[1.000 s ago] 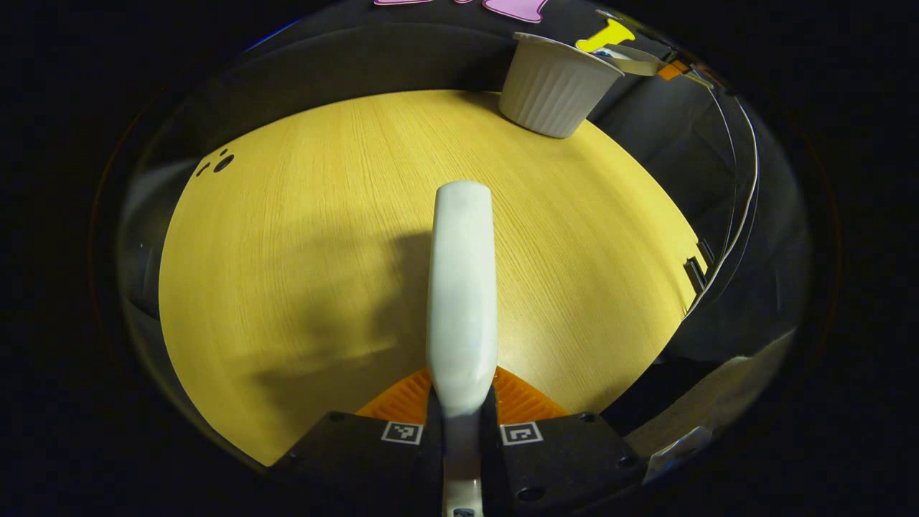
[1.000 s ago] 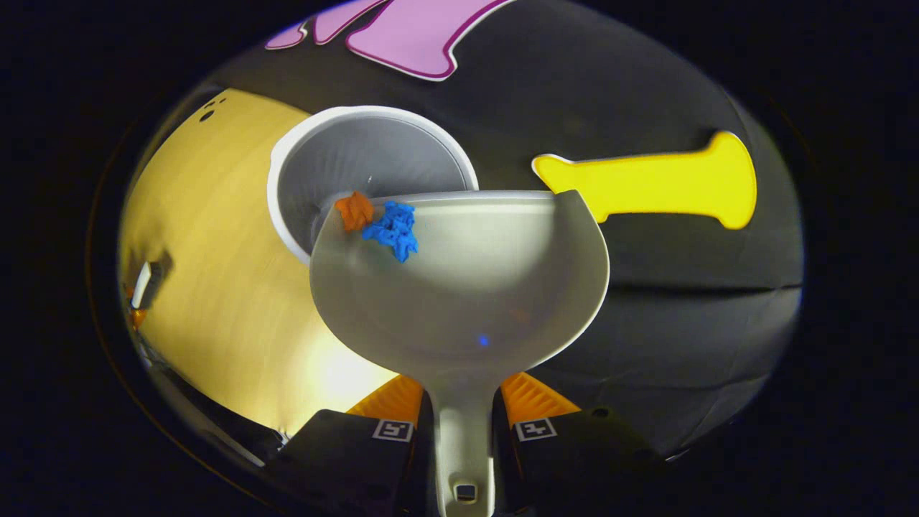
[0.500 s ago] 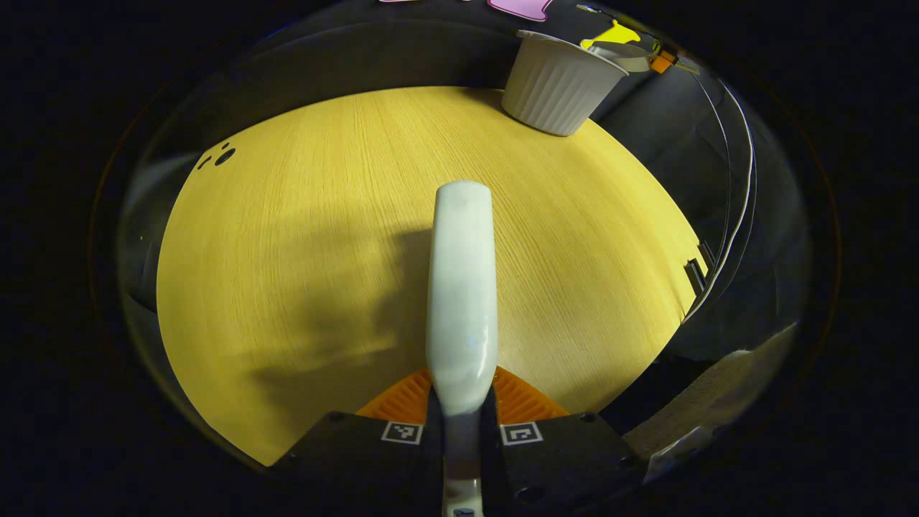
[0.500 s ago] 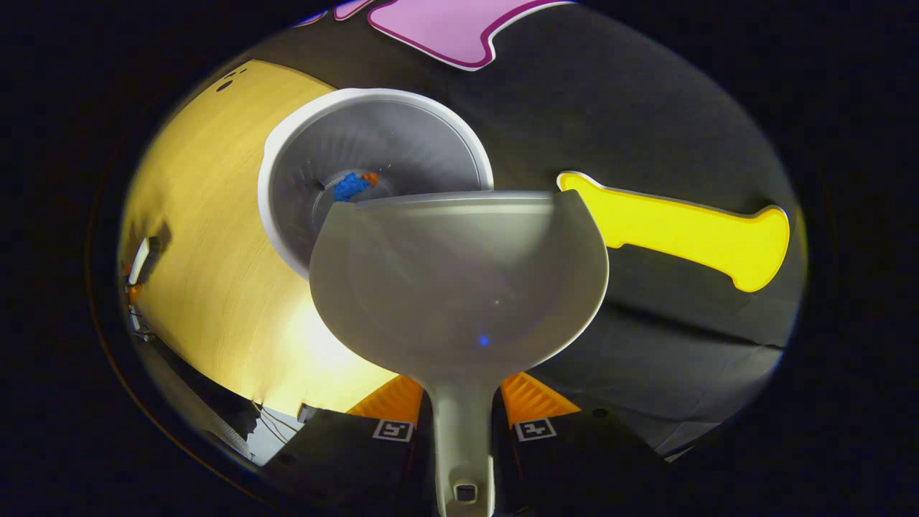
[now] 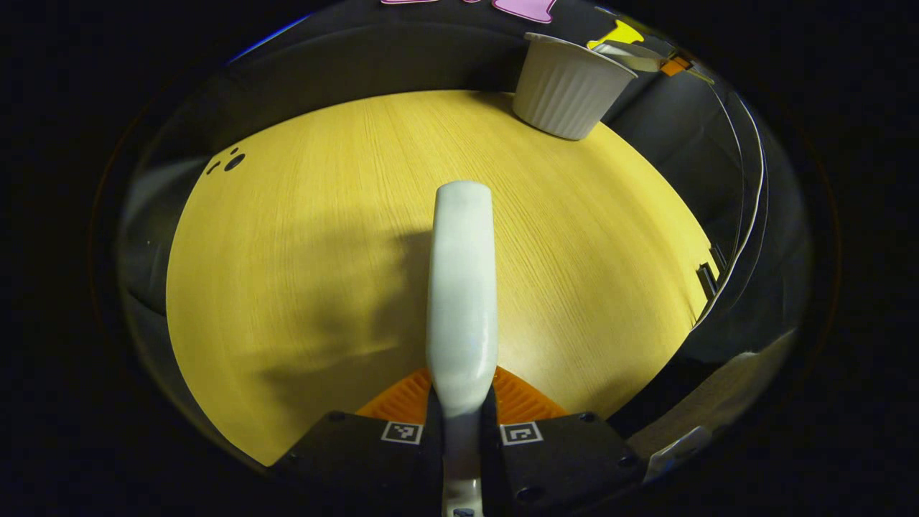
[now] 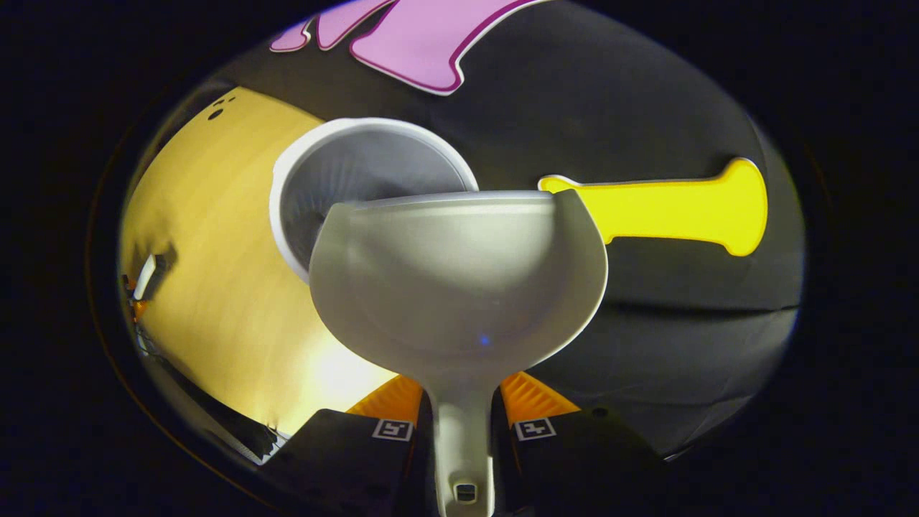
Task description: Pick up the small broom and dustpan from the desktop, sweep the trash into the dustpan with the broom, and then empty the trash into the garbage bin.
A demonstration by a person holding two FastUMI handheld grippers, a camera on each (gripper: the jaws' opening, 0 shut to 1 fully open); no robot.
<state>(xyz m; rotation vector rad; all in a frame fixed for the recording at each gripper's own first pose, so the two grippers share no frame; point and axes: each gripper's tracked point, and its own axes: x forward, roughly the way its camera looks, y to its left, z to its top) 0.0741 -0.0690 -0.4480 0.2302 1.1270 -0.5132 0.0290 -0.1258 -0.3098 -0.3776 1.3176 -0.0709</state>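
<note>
Over the bin (image 6: 337, 179), bare dustpan (image 6: 459, 280).

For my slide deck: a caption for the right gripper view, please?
Right tongs hold the emptied dustpan over the white garbage bin.

bare desktop (image 5: 301, 237), garbage bin (image 5: 567, 90) at far edge

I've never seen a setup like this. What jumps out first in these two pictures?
In the right gripper view, a pale dustpan sits front and centre, its handle pinched by the right hand-held gripper, with its lip over a white ribbed garbage bin. In the left gripper view, a white broom handle juts from the left hand-held gripper over the yellow wooden desktop, with the bin at the far edge.
</note>
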